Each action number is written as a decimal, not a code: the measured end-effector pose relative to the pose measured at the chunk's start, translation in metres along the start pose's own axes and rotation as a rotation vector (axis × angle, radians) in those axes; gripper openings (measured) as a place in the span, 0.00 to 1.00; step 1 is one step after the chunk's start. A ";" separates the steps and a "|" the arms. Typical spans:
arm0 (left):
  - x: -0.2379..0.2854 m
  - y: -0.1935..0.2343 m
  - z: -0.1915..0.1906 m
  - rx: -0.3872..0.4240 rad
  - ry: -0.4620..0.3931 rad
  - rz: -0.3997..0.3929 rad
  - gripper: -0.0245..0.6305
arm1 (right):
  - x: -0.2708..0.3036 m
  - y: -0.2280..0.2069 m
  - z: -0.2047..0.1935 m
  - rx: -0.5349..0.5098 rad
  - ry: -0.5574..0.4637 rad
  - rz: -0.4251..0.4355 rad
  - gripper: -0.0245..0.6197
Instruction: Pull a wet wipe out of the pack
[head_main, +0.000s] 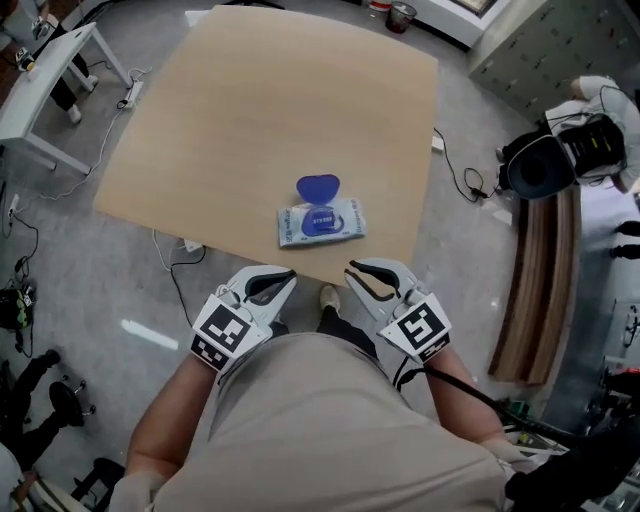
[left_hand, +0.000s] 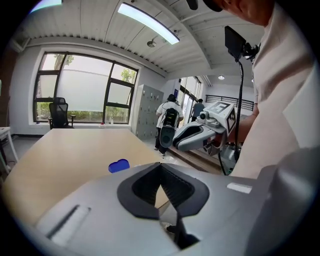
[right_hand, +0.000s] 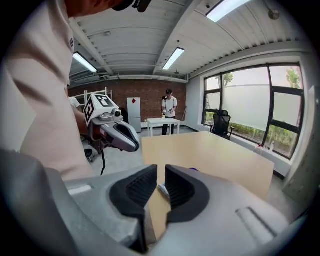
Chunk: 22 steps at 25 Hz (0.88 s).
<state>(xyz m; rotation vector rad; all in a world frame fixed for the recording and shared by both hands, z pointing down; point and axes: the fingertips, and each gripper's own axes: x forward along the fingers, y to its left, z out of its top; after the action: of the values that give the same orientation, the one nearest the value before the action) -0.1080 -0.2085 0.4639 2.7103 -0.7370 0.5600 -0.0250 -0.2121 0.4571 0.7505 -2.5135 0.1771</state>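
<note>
A wet wipe pack (head_main: 322, 222) lies flat near the front edge of the wooden table (head_main: 270, 110), with its blue lid (head_main: 318, 187) flipped open toward the far side. Both grippers hang off the table in front of the person's body, short of the pack. My left gripper (head_main: 285, 278) is below and left of the pack, and its pads meet at the tips with nothing between them (left_hand: 160, 167). My right gripper (head_main: 358, 270) is below and right of it, its jaws a narrow gap apart and empty (right_hand: 161, 172). A sliver of the pack (right_hand: 163, 189) shows through that gap.
A white desk (head_main: 45, 70) stands at the far left, with cables on the floor beside it. A person with a dark backpack (head_main: 545, 165) and a long wooden bench (head_main: 545, 280) are to the right. An office chair (left_hand: 60, 112) stands by the windows.
</note>
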 end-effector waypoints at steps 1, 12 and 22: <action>0.003 0.007 -0.001 -0.007 0.007 0.013 0.05 | 0.005 -0.006 -0.003 -0.007 0.013 0.009 0.10; 0.077 0.044 -0.032 -0.134 0.093 0.150 0.05 | 0.039 -0.083 -0.069 -0.041 0.127 0.119 0.13; 0.126 0.070 -0.068 -0.214 0.202 0.191 0.05 | 0.095 -0.108 -0.101 -0.077 0.205 0.246 0.13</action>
<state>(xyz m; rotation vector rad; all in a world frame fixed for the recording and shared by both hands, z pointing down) -0.0645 -0.2956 0.5901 2.3624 -0.9476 0.7397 0.0092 -0.3212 0.5901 0.3704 -2.3939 0.2289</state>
